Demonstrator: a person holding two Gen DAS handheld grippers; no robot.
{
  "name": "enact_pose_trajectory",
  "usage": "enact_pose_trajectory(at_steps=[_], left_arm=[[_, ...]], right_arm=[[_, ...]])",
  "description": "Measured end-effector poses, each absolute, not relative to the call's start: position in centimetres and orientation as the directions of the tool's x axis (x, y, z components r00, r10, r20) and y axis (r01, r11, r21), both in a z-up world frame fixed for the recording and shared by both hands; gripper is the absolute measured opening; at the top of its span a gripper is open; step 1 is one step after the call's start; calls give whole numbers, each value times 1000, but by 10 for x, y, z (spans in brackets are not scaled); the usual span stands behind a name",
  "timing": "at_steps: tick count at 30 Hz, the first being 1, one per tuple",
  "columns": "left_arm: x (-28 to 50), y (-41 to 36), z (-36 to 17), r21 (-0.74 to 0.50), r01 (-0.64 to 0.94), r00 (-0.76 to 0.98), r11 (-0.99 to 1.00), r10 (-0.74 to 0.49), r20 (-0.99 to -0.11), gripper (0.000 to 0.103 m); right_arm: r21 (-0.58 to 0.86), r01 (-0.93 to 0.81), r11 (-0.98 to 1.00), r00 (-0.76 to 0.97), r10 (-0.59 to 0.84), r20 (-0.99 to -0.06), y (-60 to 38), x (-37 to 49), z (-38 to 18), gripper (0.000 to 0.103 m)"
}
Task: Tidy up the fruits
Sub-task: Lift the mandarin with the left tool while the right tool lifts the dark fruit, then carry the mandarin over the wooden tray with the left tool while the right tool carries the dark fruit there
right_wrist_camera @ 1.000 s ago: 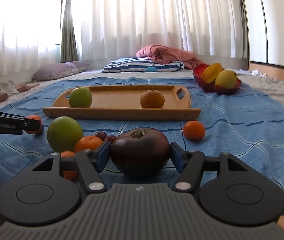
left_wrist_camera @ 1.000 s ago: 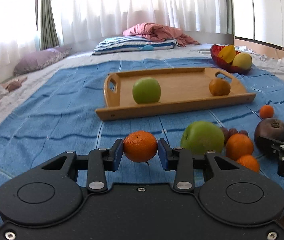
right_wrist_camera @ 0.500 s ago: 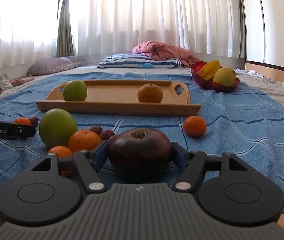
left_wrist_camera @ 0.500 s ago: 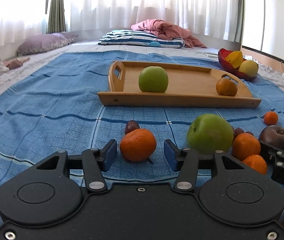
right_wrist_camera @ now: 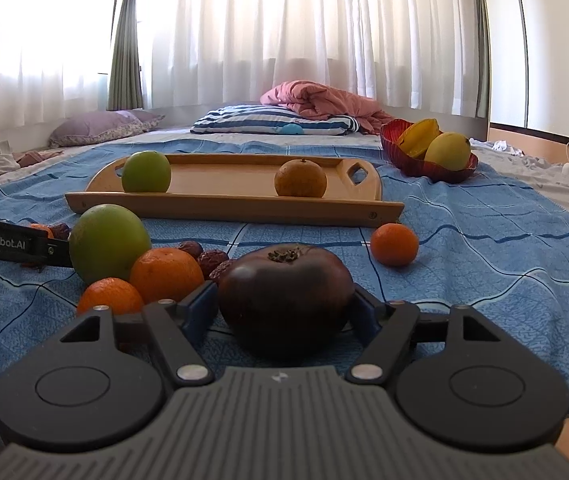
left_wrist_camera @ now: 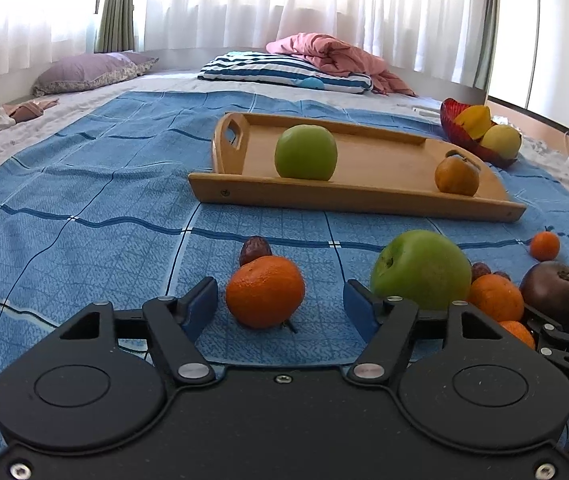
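We note the change first: a second ago the left gripper (left_wrist_camera: pixel 280 304) was clamped on the orange mandarin (left_wrist_camera: pixel 265 291) and held it clear of the cloth; half a second ago the jaws had parted; now they stand wide apart, with a clear gap on each side of the fruit. The mandarin rests on the blue cloth (left_wrist_camera: pixel 84 208) at lower centre of the left wrist view, a small dark date (left_wrist_camera: pixel 255 250) just behind it. We judge this a release short of the wooden tray (left_wrist_camera: pixel 364 200), so this fruit is not yet organized.

Moving right in that view, the green apple (left_wrist_camera: pixel 420 270) sits beside the right jaw, and the tray at centre holds a second green apple (left_wrist_camera: pixel 305 153) and a dull orange fruit (left_wrist_camera: pixel 456 174).

In the right wrist view, the right gripper (right_wrist_camera: pixel 284 308) has its jaws set against both flanks of the dark tomato-like fruit (right_wrist_camera: pixel 286 298) at lower centre, as in the earlier frames; the fruit appears to sit on the cloth. We cannot confirm firm pressure, but contact shows on both sides.

On orientation: the mandarin is near round, slightly flattened, with no marked long axis; a short stalk shows at its lower right, near the cloth. The dark fruit is squat, broader than tall, its long axis running left to right across the jaws, its calyx pointing up.
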State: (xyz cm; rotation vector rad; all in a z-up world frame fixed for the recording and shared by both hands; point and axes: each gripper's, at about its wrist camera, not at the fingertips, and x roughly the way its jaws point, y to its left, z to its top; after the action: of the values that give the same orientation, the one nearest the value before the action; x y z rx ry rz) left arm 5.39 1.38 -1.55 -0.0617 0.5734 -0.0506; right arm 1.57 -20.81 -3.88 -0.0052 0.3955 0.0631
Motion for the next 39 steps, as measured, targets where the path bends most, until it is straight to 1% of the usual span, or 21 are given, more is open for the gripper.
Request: enact_pose_trajectory(at_steps=[1,3,5,11,15,16,17,18,22,26,35,39], left_arm=[[54,14,-16,-69,27,841,997,-60,-538,59],[52,14,-16,-60,12,850,998,-42,-526,43],[50,13,-15,-42,-3,858,999,-19,-513,38],[42,11,-12,-4,-3,869,1000,0,-495,37],[37,7,-5,22,6,878,1000,5,-479,37],[37,6,-3,25,4,878,1000,8,-478,37],[38,5,-1,28,2,879,1000,11,-476,37],[38,5,2,28,3,880,1000,11,-474,37],[41,5,13,17,14,884,1000,-4,-468,37],[46,5,25,13,30,887,999,-21,-460,37],[64,13,55,-38,70,882,997,-79,-465,37],[79,15,74,-41,98,881,994,-105,-462,37]], right_arm=[[11,-61,998,922,60,-383,-208,16,-39,82],[16,-58,998,924,59,-377,-208,16,-40,82],[14,-53,998,927,55,-371,-207,15,-41,82],[-37,-19,999,942,6,-335,-199,5,-42,82],[-29,-13,1000,945,2,-328,-200,4,-38,81],[-22,-12,1000,942,4,-335,-201,5,-37,76],[-18,-7,1000,939,1,-344,-202,6,-35,68],[-17,-5,1000,935,-1,-356,-203,7,-34,67],[13,-10,1000,923,14,-385,-207,10,-28,66],[73,-6,997,916,34,-399,-213,13,-21,66],[102,-32,994,944,64,-324,-217,23,13,66],[122,-61,991,942,98,-322,-222,41,34,66]])
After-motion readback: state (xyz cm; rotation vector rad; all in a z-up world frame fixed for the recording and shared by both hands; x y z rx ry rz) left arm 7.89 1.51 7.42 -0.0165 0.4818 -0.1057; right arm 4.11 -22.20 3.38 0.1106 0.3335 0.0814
